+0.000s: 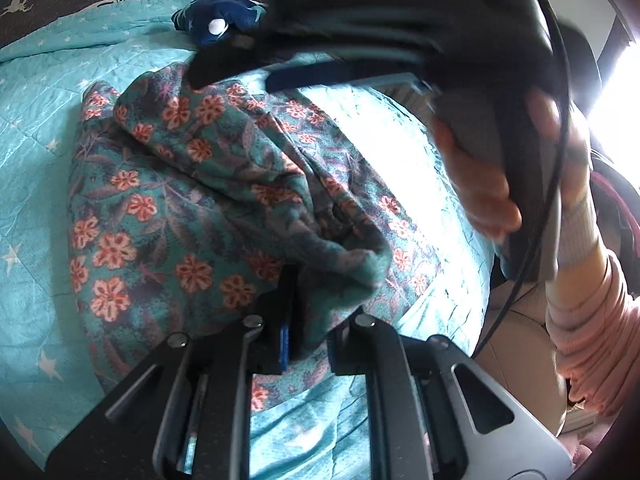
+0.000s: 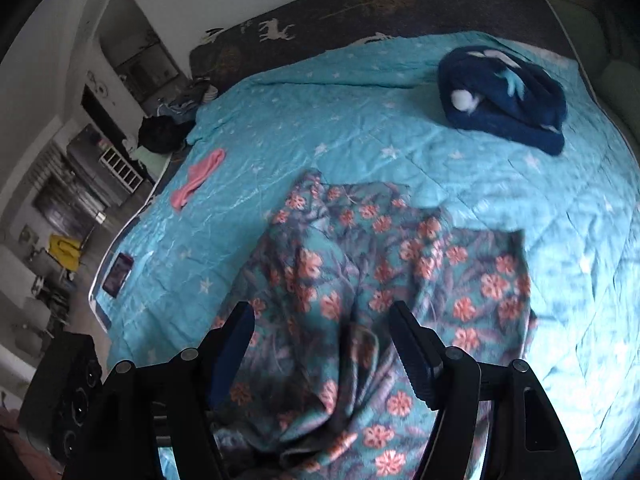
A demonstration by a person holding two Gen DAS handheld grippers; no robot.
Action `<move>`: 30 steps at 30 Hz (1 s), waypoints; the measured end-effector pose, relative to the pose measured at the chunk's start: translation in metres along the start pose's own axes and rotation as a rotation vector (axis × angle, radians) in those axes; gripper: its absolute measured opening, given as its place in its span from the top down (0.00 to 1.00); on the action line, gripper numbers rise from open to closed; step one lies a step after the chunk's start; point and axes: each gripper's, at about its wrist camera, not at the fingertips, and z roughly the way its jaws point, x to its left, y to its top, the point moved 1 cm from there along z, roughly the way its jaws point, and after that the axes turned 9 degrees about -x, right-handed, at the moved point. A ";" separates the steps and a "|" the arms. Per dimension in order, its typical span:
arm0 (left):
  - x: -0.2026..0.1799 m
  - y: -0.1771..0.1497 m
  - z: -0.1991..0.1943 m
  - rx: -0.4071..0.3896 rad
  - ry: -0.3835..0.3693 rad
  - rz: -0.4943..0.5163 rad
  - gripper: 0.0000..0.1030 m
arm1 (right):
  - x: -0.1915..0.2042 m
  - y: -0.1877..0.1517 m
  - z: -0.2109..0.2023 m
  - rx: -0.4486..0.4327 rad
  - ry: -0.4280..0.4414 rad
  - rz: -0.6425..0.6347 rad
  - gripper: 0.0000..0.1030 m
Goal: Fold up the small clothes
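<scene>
The floral garment [image 1: 168,184] lies crumpled on the turquoise star-print quilt [image 1: 36,128] of the bed, near the quilt's edge at 6 o'clock in the right wrist view. It is teal cloth with coral flowers, soft and thin, bunched into a ridge down its middle with 1 flatter panel spread toward 3 o'clock. The left tongs [image 1: 306,320] are nearly closed, pinching a gathered fold of it. The right tongs [image 2: 324,344] stand wide, empty, above the cloth; that view is blurred. With only 1 pinch holding, the fabric could slip out or drag into a skewed fold. A dark blue garment [image 2: 504,100] sits at 1 o'clock, a pink piece [image 2: 200,176] at 10 o'clock, well apart.
</scene>
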 end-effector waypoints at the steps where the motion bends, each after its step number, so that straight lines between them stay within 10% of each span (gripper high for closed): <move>1: 0.000 0.000 0.000 0.000 0.001 0.000 0.87 | 0.004 0.004 0.006 0.017 0.004 -0.019 0.40; 5: 0.000 -0.002 -0.002 -0.004 0.003 0.003 0.87 | 0.007 0.012 0.044 0.118 -0.023 -0.031 0.41; 6: 0.000 -0.002 -0.002 -0.005 0.002 0.003 0.87 | 0.004 0.013 0.051 0.129 -0.038 -0.021 0.52; 7: 0.000 -0.003 -0.002 -0.005 0.002 0.002 0.87 | -0.002 0.012 0.055 0.133 -0.067 -0.006 1.00; 16: -0.008 -0.012 -0.003 0.006 -0.011 0.032 0.87 | -0.114 -0.011 -0.009 0.015 -0.145 0.444 0.88; 22: -0.005 -0.006 -0.001 0.006 -0.016 0.010 0.87 | -0.103 -0.038 -0.036 0.027 0.057 0.454 0.52; 30: -0.007 -0.006 -0.011 -0.019 -0.025 0.001 0.87 | -0.077 -0.065 -0.006 0.155 0.187 0.449 0.48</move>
